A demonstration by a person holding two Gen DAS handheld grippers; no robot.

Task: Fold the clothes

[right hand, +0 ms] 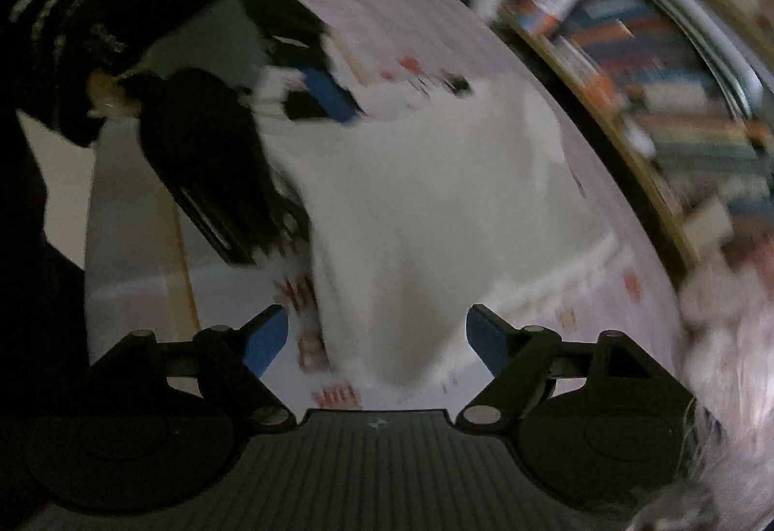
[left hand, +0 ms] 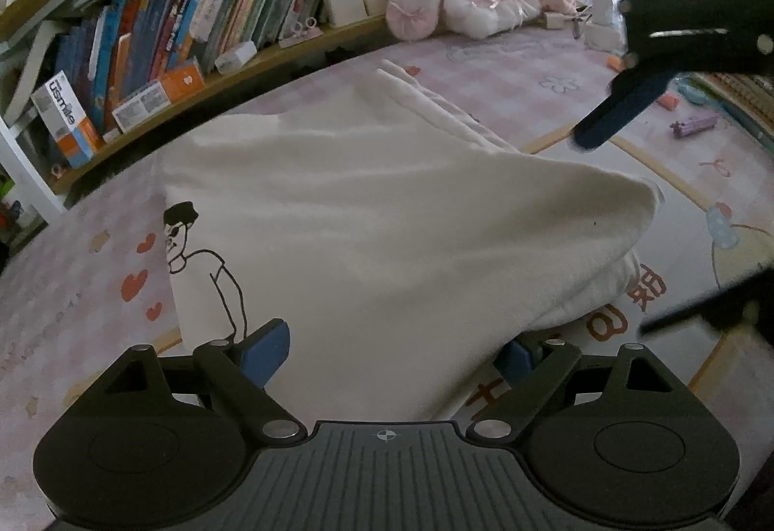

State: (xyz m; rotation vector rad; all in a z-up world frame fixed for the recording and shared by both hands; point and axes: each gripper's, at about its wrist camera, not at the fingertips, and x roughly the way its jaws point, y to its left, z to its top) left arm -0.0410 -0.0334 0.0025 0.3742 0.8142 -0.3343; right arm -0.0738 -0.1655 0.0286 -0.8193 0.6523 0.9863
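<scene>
Cream garment [left hand: 387, 216] is lying part-folded on the pink bed [left hand: 532, 62]. Left claw [left hand: 387, 352] is straddling its near edge, released; right claw [right hand: 377, 337] is hanging released above a corner. Risk: the loose fold is likely slipping open if dragged.

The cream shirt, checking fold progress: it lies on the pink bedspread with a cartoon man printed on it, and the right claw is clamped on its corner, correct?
Not quite. The right claw is open, gripping nothing, as the right wrist view shows. The cream shirt does lie on the pink bedspread with the cartoon man.
</scene>
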